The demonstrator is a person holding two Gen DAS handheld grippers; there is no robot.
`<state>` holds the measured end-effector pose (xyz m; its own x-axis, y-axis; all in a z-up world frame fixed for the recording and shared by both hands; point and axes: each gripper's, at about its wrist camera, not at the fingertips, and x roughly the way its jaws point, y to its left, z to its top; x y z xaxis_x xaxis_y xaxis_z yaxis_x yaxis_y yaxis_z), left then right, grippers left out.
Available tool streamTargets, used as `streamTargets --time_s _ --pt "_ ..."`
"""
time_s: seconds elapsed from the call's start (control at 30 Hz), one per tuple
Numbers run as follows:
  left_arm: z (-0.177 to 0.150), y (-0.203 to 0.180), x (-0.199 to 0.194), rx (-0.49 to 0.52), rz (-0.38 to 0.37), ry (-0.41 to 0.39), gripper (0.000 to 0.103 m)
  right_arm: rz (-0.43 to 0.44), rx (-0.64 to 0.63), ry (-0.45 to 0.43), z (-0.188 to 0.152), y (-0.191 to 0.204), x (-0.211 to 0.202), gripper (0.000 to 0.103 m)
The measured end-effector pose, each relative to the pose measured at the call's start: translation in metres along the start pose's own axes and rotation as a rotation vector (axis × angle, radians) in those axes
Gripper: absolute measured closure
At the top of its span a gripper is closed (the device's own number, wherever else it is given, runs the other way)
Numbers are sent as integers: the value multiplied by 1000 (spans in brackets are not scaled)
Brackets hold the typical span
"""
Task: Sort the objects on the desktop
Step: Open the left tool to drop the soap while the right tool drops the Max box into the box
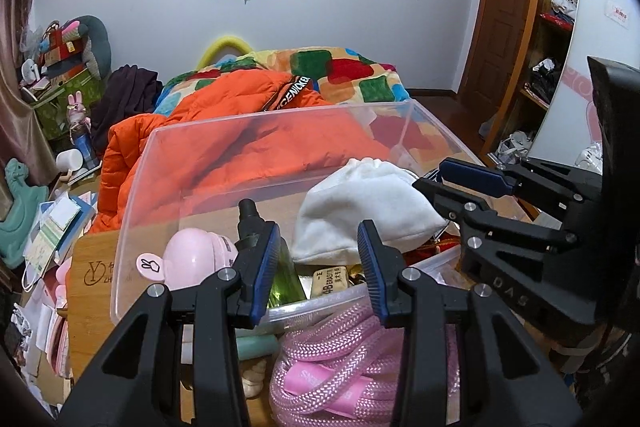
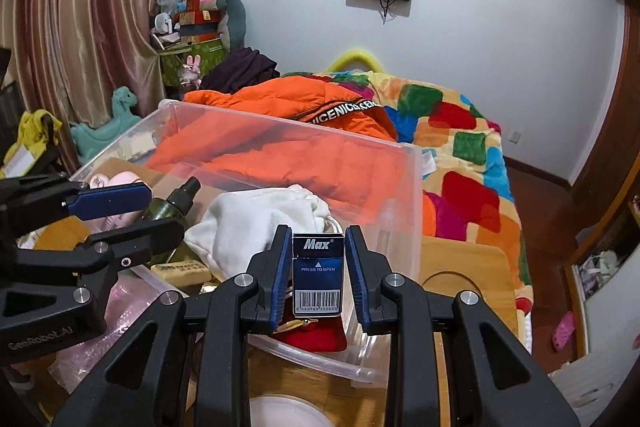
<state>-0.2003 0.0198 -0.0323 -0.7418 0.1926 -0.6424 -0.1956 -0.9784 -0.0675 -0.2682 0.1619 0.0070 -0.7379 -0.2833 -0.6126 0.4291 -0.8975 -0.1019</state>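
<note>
While the right tool [image 2: 318, 267] squeezes a small dark blue box [image 2: 318, 275] upright, it hangs over the near edge of the clear bin [image 2: 404, 195] on the table [image 2: 466, 263], likely to drop it in. Inside lie a white cloth [image 2: 256, 219], a green bottle [image 2: 170, 205] and a pink toy [image 1: 196, 259]. The left tool [image 1: 318, 269] is open and empty above a pink rope [image 1: 320, 359].

Bore, on the wooden tabletop [image 1: 94, 259], a clear plastic bin [image 1: 136, 187] near its far edge, a pink rope coil [image 1: 340, 367] nearer.
</note>
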Motion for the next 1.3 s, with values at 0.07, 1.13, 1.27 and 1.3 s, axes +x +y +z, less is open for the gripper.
streamTargets --time_s 0.07,1.13,1.27,1.3 --pt "1 -1 -1 2 3 -4 57 -6 -10 1 0 2 -1 78" --pt "-43 23 -86 -87 80 -110 14 -93 74 -97 -39 -21 -92 19" --pt "-62 22 -87 -74 89 -78 14 -88 80 -77 -53 -18 -91 19" --pt "-67 22 -87 -70 98 -70 14 -84 82 -72 -57 -16 -91 19"
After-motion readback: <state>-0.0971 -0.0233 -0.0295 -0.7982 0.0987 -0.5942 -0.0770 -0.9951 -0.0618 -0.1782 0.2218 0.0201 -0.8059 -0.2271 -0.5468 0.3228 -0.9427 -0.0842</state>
